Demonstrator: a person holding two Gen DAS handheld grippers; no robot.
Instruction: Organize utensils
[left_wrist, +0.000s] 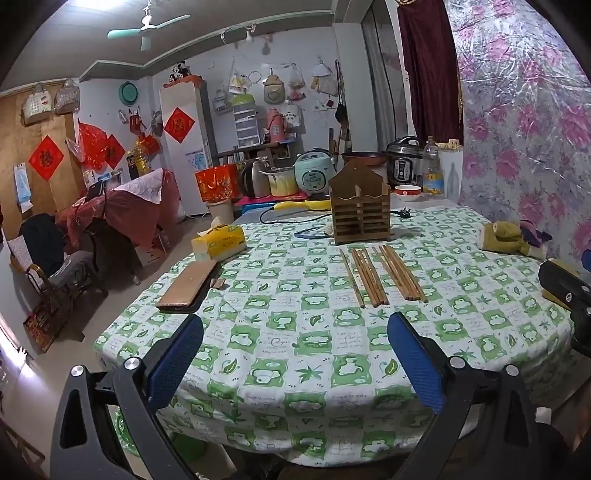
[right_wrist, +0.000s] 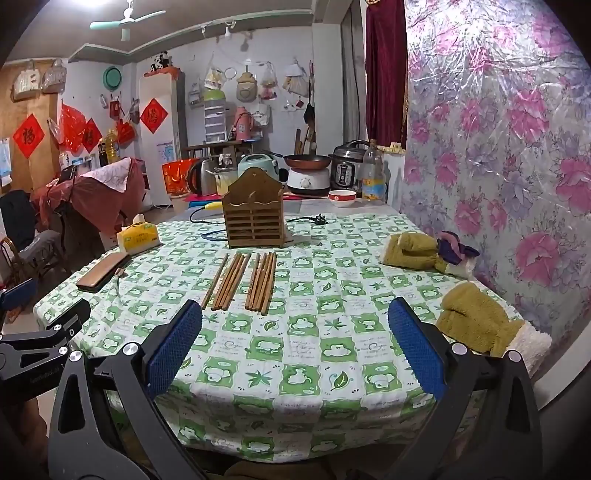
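Several wooden chopsticks (left_wrist: 380, 275) lie in loose groups on the green checked tablecloth (left_wrist: 295, 332), in front of a slatted wooden utensil holder (left_wrist: 360, 212) that stands upright. They also show in the right wrist view, chopsticks (right_wrist: 242, 280) and holder (right_wrist: 255, 216). My left gripper (left_wrist: 295, 354) is open and empty, held back near the table's front edge. My right gripper (right_wrist: 295, 343) is open and empty too, short of the chopsticks. The left gripper's body shows at the left edge of the right wrist view (right_wrist: 40, 332).
A phone in a brown case (left_wrist: 188, 286) and a yellow tissue pack (left_wrist: 218, 242) lie at the left. Olive mittens (right_wrist: 476, 325) and a folded one (right_wrist: 417, 251) lie at the right by the floral wall. A cable with plug (right_wrist: 317, 220), bowl (right_wrist: 342, 197) and cookers stand behind the holder.
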